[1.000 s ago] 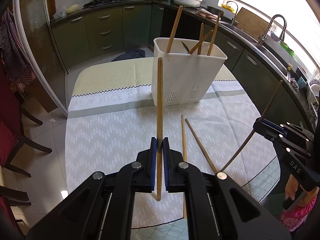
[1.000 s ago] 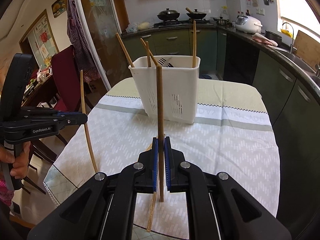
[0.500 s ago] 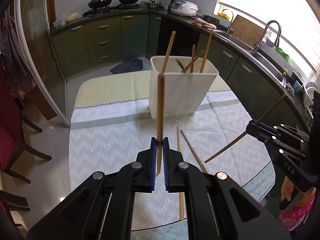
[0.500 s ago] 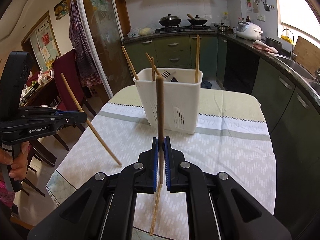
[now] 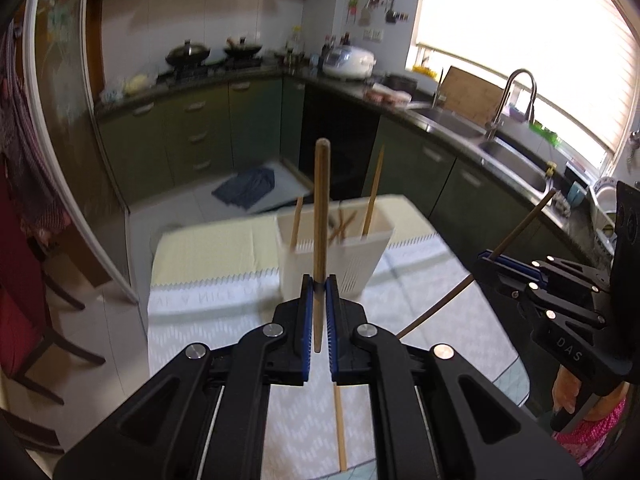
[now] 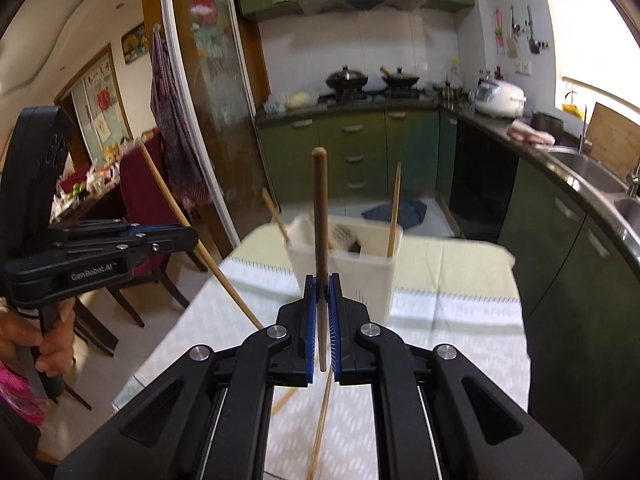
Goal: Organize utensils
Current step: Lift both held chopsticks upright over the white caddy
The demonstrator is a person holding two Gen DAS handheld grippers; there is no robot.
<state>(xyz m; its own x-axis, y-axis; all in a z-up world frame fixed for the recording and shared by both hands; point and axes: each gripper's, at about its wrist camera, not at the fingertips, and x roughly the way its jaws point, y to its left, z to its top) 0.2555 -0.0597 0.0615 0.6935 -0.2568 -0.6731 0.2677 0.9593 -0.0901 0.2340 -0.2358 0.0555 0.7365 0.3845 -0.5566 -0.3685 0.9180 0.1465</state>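
Two slender brown wooden chopsticks point(image 5: 320, 216) point(image 6: 321, 216), upright

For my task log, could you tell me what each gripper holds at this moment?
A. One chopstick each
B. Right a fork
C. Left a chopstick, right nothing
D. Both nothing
A: the left gripper is shut on a light chopstick, the right gripper on a darker chopstick.

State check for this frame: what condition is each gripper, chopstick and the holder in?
left gripper: shut on a chopstick
left chopstick: held upright, clear of the table
right gripper: shut on a chopstick
right chopstick: held upright
white holder: upright, chopsticks inside
loose chopstick: lying on the tablecloth
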